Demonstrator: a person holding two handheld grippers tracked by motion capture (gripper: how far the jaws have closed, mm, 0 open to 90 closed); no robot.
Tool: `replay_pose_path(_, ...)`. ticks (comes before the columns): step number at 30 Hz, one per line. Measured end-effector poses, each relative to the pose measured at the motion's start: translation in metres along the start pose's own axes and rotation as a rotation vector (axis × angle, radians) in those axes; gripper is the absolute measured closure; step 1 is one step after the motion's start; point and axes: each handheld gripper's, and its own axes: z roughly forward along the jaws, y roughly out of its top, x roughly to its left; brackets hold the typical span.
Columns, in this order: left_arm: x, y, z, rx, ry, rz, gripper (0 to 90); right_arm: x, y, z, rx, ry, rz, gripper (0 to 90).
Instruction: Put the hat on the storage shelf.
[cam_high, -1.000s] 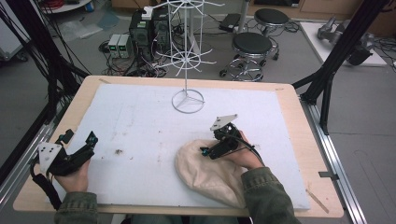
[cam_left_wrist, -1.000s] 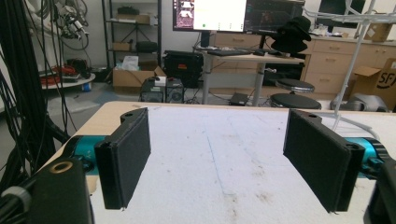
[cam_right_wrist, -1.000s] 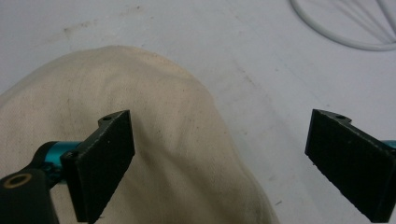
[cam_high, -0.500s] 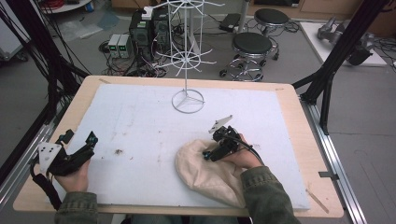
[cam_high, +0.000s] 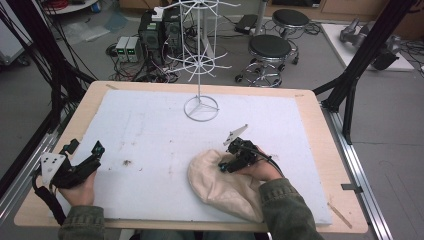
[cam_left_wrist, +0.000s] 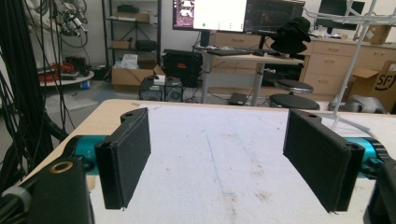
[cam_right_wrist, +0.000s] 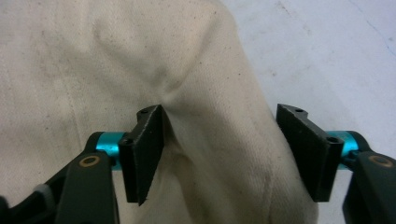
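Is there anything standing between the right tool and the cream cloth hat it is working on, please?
Nothing visible does. The right tool is already on the cream hat: its jaws have just been closing, with a ridge of the fabric between them. One pad dents the cloth; the other stands just off its edge.

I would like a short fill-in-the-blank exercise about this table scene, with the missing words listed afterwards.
1. The right gripper is lowered onto a cream-coloured ____ hat.
2. The left gripper has its jaws wide apart, with ____ between them.
3. The white wire rack stands at the ____ edge of the white mat.

Missing words: cloth; nothing; far
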Motion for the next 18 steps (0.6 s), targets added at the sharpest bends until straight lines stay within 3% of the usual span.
replay_pose_path(4, -0.0010, -0.0001, 0.0003, -0.002, -0.002, -0.002, 23.5, 0.0021, 0.0012, -0.0012, 0.006, -0.005, 0.007, 44.9)
replay_pose_path(5, -0.0009, -0.0001, 0.0003, -0.001, -0.002, -0.002, 23.5, 0.0017, 0.0015, -0.0037, 0.009, -0.008, 0.018, 56.4)
replay_pose_path(7, -0.0005, -0.0002, 0.0004, -0.001, -0.001, -0.003, 23.5, 0.0004, 0.0012, -0.0054, 0.007, 0.002, 0.047, 64.0)
replay_pose_path(12, -0.0002, -0.0005, 0.0006, 0.000, -0.001, -0.001, 23.5, 0.0010, 0.0027, -0.0075, 0.014, -0.001, 0.106, 74.3)
replay_pose_path(18, -0.0006, -0.0003, 0.0004, -0.002, -0.003, -0.003, 23.5, 0.0056, 0.0041, -0.0088, 0.017, -0.029, 0.088, 77.4)
